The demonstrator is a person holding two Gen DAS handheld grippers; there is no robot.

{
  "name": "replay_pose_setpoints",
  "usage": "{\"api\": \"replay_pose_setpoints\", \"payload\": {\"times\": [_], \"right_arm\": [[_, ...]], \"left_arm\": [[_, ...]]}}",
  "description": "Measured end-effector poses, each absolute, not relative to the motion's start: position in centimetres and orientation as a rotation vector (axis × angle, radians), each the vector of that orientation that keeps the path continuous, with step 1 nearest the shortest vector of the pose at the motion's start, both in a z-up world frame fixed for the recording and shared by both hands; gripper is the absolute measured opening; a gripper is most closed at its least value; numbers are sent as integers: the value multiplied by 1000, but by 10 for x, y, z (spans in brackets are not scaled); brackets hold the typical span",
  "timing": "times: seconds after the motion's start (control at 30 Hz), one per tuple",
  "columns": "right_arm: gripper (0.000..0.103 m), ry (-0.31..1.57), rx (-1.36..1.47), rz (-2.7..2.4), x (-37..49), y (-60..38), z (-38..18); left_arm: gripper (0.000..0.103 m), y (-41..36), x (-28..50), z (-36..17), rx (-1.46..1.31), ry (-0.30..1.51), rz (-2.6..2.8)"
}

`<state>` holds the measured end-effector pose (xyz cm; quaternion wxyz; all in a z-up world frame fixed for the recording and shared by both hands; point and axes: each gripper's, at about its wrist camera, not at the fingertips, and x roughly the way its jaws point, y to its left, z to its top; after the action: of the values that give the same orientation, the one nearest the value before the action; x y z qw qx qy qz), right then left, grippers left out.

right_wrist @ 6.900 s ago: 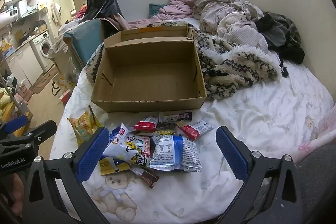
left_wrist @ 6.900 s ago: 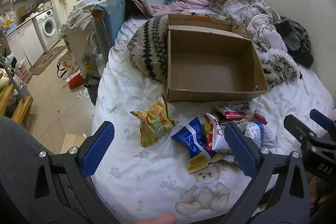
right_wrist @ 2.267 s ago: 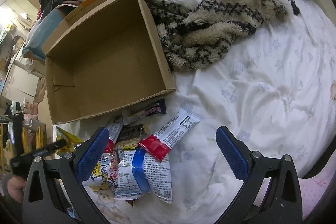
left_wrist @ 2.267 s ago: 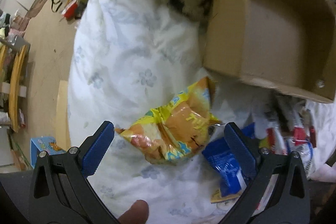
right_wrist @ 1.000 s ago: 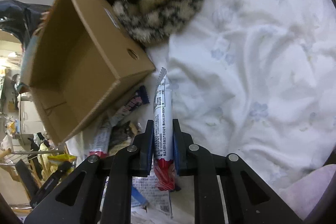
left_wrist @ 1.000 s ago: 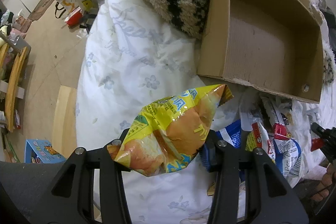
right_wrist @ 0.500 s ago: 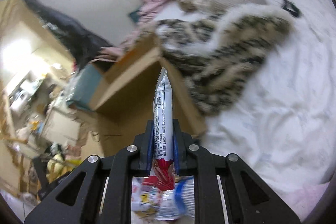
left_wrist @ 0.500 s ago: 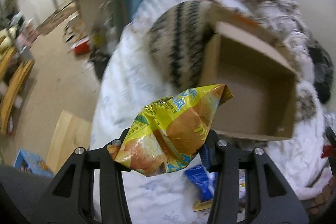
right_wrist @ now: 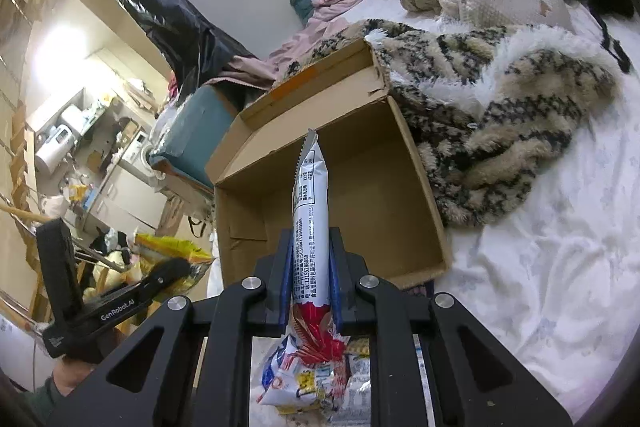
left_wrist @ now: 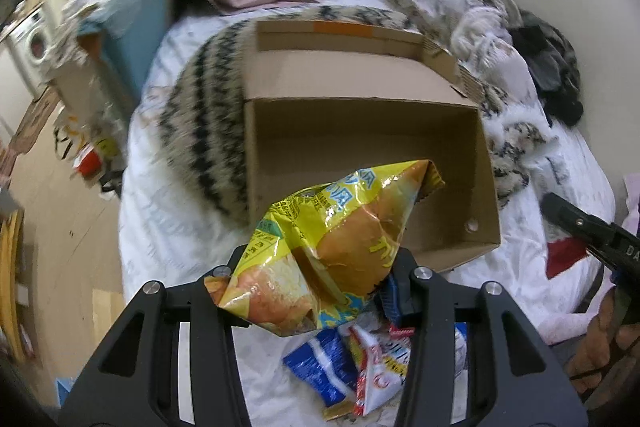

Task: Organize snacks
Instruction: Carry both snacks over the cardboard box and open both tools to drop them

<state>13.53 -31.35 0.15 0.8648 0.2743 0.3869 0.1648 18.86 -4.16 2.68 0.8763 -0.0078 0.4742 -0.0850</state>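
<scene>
Box (left_wrist: 360,131) w/ bare cardboard floor, open-topped

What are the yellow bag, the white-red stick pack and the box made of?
Yellow bag: glossy plastic or foil film, going by its crinkles and glare.
Stick pack: smooth printed film with a serrated seal edge.
Box: matte brown corrugated cardboard, flaps creased.

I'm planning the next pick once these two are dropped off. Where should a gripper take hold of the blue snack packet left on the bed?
Probably from above, closing across the narrow width of the blue snack packet near its free left end. It lies flat on the bed sheet, and a red-and-white packet overlaps its right side.
</scene>
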Motion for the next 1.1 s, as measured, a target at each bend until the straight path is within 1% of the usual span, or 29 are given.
{"api": "replay_pose_setpoints", "payload": {"times": [0.27, 0.5, 0.67, 1.1], "right_arm": [[16, 893, 531, 341, 182, -307, -16], [16, 961, 480, 309, 215, -304, -44], [16, 1031, 507, 274, 224, -303, -67], [17, 1080, 482, 268, 232, -294, -82]], "left_arm": [[42, -69, 223, 4, 50, 1017, -238], [42, -74, 235, -26, 80, 1039, -244], [42, -73, 239, -40, 86, 1063, -236], [44, -70, 245, -49, 68, 1082, -216]]}}
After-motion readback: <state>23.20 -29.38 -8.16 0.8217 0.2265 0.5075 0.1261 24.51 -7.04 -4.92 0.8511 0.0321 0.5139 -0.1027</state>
